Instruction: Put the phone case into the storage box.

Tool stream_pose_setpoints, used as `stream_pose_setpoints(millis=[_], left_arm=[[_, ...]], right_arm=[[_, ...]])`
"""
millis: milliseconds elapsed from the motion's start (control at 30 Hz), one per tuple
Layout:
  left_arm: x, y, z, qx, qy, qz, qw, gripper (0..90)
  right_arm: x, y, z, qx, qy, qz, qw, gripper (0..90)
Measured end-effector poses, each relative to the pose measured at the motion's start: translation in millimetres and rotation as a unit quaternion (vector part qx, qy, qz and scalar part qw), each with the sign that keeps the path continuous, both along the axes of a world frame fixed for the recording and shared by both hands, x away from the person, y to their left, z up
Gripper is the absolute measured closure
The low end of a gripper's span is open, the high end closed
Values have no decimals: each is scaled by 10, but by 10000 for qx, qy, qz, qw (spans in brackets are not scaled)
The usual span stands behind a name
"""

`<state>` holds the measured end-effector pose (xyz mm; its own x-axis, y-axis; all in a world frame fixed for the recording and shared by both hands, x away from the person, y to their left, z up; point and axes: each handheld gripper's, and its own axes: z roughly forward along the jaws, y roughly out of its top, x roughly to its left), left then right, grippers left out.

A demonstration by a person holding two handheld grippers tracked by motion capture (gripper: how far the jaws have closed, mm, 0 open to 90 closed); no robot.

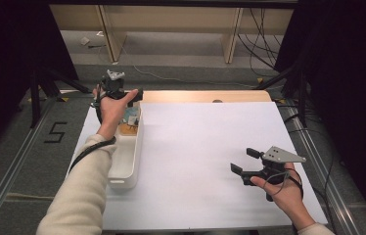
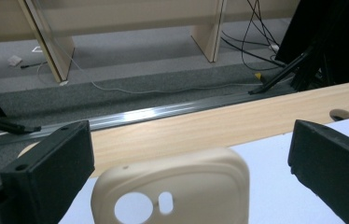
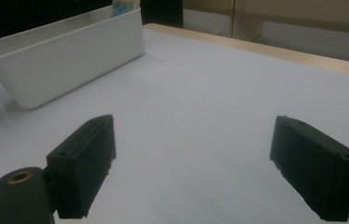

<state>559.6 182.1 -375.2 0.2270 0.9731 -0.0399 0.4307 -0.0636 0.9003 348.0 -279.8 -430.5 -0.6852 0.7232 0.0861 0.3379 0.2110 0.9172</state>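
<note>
My left gripper (image 1: pixel 125 93) hovers over the far end of a white bin (image 1: pixel 136 147) at the table's left. In the left gripper view its black jaws stand wide apart, left gripper (image 2: pixel 189 144) open, and a beige phone case (image 2: pixel 177 186) with a round hole and a small slot sits between them with a gap on each side. Small orange and blue items (image 1: pixel 130 123) lie in the bin's far end. My right gripper (image 1: pixel 244 160) rests low at the front right over the white sheet (image 1: pixel 205 142), jaws open and nothing between them, as the right gripper view (image 3: pixel 193 140) also shows.
The white bin (image 3: pixel 70 56) runs along the sheet's left edge. A strip of bare wooden tabletop (image 1: pixel 205 96) borders the far edge, with a cable hole (image 2: pixel 340 114). Beyond lie grey carpet, a metal floor rail (image 2: pixel 154 114), wooden furniture legs and loose cables.
</note>
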Motion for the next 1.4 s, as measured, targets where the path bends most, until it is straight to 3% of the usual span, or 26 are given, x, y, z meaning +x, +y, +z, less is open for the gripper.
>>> stream_pose_setpoints(millis=[433, 733, 933, 1067, 1400], left_arm=[[-130, -43, 145, -123, -80, -82, 9999, 39], [-321, -30, 153, -223, -163, -242, 9993, 30], [-474, -7, 179, -140, -209, -287, 9993, 30], [-563, 9, 160, -58, -181, -339, 9992, 34], [-790, 19, 109, -169, -97, -600, 9980, 37]], right_arm=[[-2, -1, 3, -4, -22, -18, 10000, 152], [-6, 1, 5, -5, -28, -24, 10000, 152], [-9, -10, 11, -15, -26, -39, 10000, 152], [-9, -9, 12, -16, -28, -43, 10000, 151], [-7, -6, 9, -18, -35, -34, 10000, 151]])
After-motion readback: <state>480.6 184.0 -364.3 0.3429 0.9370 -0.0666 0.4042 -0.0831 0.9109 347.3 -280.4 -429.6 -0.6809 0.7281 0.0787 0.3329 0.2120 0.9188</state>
